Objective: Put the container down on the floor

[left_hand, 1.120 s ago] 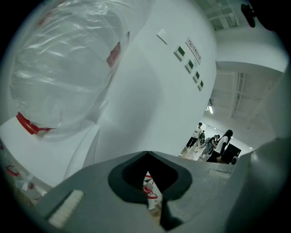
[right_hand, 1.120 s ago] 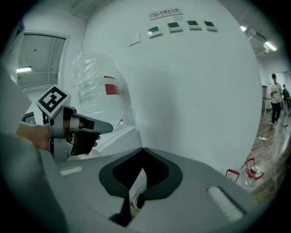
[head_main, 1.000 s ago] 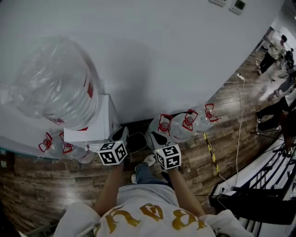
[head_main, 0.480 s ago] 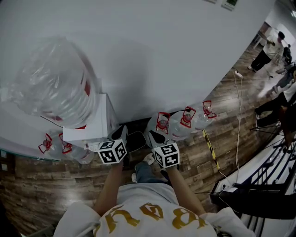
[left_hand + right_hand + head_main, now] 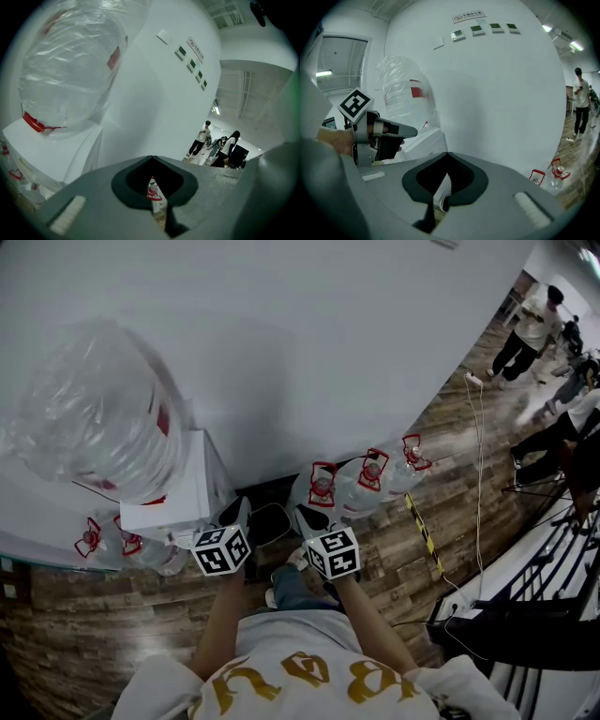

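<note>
Head view, left gripper (image 5: pixel 242 514): you hold it low in front of you, marker cube up, nose toward the wall (image 5: pixel 309 352). It carries nothing.
Head view, right gripper (image 5: pixel 306 521): just beside the left one and level with it, also carrying nothing.
Head view, containers (image 5: pixel 361 486): three clear jugs with red handles stand on the floor (image 5: pixel 112 615) at its edge along the wall, just right of your right gripper. Two more (image 5: pixel 108 540) stand at the same edge under the dispenser. None of them touches a jaw.
Head view, dispenser (image 5: pixel 183 502): a white box left of your left gripper, against the wall.
Head view, big bottle (image 5: pixel 94 418): wrapped in clear plastic, seated on top of the dispenser.
Head view, striped tape (image 5: pixel 424 535): a yellow-black strip on the floor, right of the jugs.
Head view, people (image 5: pixel 530 324): standing at the floor's far right corner, well apart from you.
Left gripper view, jaws: closed tip to tip with nothing gripped. Through the notch behind the tips you see only a distant red-handled jug.
Left gripper view, surroundings: the big bottle and the dispenser fill the left, and the people stand at the right.
Right gripper view, jaws: closed tip to tip and empty. A white edge shows through the notch, but what it is I cannot tell.
Right gripper view, surroundings: your left gripper shows at the left, the jugs on the floor low at the right.
</note>
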